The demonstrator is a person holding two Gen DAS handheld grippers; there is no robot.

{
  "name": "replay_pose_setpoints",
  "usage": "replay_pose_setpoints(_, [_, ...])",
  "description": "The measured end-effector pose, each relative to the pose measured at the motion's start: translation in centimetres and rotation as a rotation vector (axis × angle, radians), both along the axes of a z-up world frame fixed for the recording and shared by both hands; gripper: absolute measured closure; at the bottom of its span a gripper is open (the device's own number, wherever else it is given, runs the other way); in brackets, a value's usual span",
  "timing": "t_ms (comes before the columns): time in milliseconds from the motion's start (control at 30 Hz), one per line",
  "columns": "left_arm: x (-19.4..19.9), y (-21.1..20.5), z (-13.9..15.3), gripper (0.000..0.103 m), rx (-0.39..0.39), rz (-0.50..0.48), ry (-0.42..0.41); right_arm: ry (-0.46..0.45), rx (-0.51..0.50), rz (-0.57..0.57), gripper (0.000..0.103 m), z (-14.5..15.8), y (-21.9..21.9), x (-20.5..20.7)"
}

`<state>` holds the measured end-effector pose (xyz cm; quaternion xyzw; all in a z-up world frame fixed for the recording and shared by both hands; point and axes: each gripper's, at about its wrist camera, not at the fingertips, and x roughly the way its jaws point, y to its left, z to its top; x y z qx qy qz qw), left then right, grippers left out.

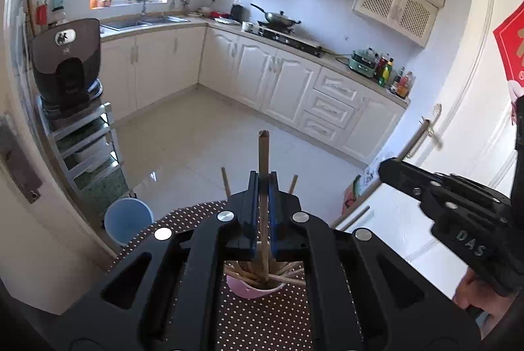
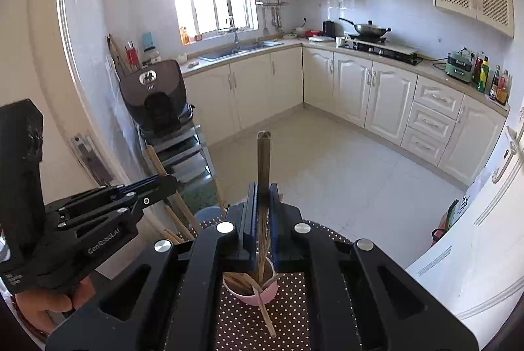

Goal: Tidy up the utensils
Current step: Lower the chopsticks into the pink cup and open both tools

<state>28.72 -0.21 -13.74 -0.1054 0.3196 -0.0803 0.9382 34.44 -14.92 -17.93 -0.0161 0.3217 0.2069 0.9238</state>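
Left wrist view: left gripper [image 1: 263,184] clamped on one upright chopstick [image 1: 263,154], lower end inside pink cup [image 1: 252,290].
Right wrist view: right gripper [image 2: 263,197] clamped on a darker chopstick [image 2: 263,157] over the same cup.
Cup: holds more chopsticks, on dotted tablecloth [image 2: 262,328].
Nearby: blue bin [image 1: 127,220] on the floor.

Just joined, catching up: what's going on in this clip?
A person holds a gripper in each hand over a table with a polka-dot cloth. The left gripper is shut on one chopstick, the right gripper on another chopstick. Both sticks stand roughly upright above a pink cup already holding a bunch of chopsticks. One loose stick lies on the cloth beside the cup.
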Motion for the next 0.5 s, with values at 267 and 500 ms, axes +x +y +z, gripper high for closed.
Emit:
replay_pose_setpoints(267, [-0.4, -0.8, -1.8, 0.097, 0.004, -0.057, 0.011, 0.046, -0.020, 0.012, 0.098, -2.0, 0.4, 0.1])
replay_pose_setpoints(500, [-1.4, -1.3, -3.3, 0.097, 0.036, -0.089, 0.052, 0.097, -0.031, 0.017, 0.098, -3.5, 0.6, 0.1])
